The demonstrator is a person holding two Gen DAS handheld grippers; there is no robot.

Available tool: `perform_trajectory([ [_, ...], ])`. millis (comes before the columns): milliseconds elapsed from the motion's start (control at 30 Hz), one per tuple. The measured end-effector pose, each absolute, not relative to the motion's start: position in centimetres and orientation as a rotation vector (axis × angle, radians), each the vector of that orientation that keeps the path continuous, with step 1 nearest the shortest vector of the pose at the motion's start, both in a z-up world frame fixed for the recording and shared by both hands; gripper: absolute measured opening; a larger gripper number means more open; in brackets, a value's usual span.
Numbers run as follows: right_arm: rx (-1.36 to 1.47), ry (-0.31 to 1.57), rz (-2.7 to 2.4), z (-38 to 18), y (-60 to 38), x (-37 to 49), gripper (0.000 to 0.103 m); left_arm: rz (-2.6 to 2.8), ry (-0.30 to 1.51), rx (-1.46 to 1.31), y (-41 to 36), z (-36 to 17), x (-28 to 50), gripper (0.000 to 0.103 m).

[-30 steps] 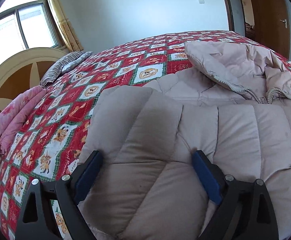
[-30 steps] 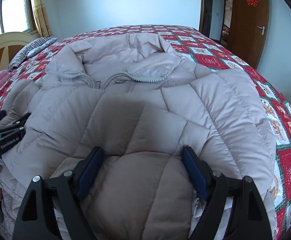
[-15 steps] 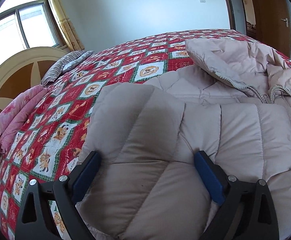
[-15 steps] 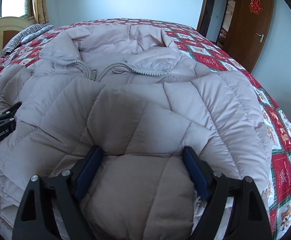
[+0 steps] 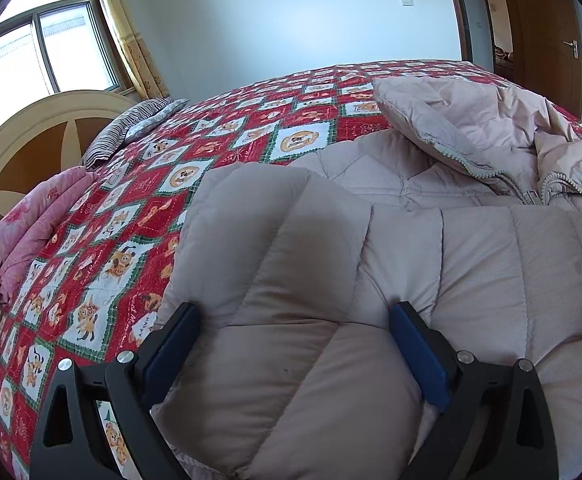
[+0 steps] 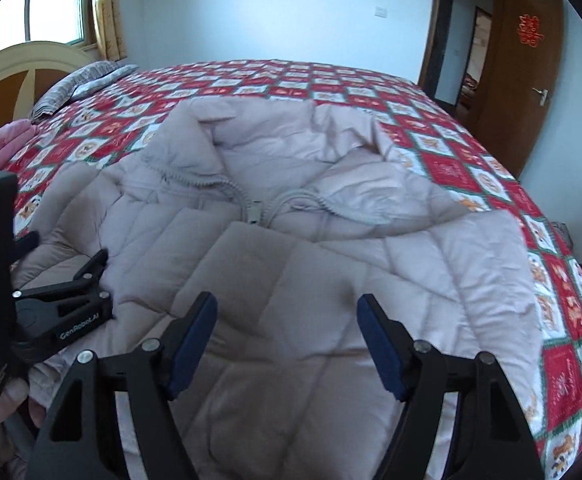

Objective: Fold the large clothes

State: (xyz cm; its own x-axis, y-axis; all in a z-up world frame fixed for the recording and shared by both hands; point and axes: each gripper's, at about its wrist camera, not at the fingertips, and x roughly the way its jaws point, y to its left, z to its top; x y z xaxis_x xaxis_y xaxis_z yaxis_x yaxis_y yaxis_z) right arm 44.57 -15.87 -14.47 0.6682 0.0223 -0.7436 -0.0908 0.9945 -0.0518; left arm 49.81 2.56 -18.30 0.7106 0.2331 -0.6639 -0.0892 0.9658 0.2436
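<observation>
- Find the jacket (image 6: 331,280), a pale quilted puffer, spread across the bed (image 6: 471,168) with its hood (image 6: 271,136) toward the far side and its lower part apparently already turned up over the chest, just short of the zipper (image 6: 251,208).
- Read the right gripper (image 6: 288,300) as apart and holding nothing: poised over the turned-up panel, pads clear of the cloth, having just been narrowing with no fabric between them.
- Read the left gripper (image 5: 295,312) as spread wide at the jacket's left edge, with padding bulging up between the pads and touching both; cannot tell whether it squeezes or merely rests there.
- Judge the step as settling this first fold before making the next.
- Keep the left side anchored so the thick fold does not spring back or slide on the quilt.
- Bring the right gripper down onto the puffed middle and press the air out toward the open edge, not toward the crease.
- Check that the folded edge runs straight across, level on both sides, before regripping.
- For the next fold, take hold low on the doubled edge and bite through both layers; grabbing only the top shell would likely pull the fold apart.
- Move both sides together and slowly, since the slippery, springy filling will probably creep.
- Keep clear of the zipper teeth to avoid snagging.
</observation>
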Motion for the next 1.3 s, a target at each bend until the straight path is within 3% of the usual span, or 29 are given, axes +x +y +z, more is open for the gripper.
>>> perform_trajectory([
  [833,-0.108,0.848,0.096,-17.8,-16.1,44.6,0.079,0.164,0.760,0.176,2.9,-17.8,49.5,0.097],
  [1100,-0.108,0.851,0.098,-17.8,-16.0,44.7,0.079,0.137,0.684,0.187,3.2,-12.0,48.7,0.097],
  [1300,-0.112,0.929,0.181,-15.7,-17.1,45.6,0.079,0.095,0.658,0.217,2.0,-8.3,52.3,0.097],
])
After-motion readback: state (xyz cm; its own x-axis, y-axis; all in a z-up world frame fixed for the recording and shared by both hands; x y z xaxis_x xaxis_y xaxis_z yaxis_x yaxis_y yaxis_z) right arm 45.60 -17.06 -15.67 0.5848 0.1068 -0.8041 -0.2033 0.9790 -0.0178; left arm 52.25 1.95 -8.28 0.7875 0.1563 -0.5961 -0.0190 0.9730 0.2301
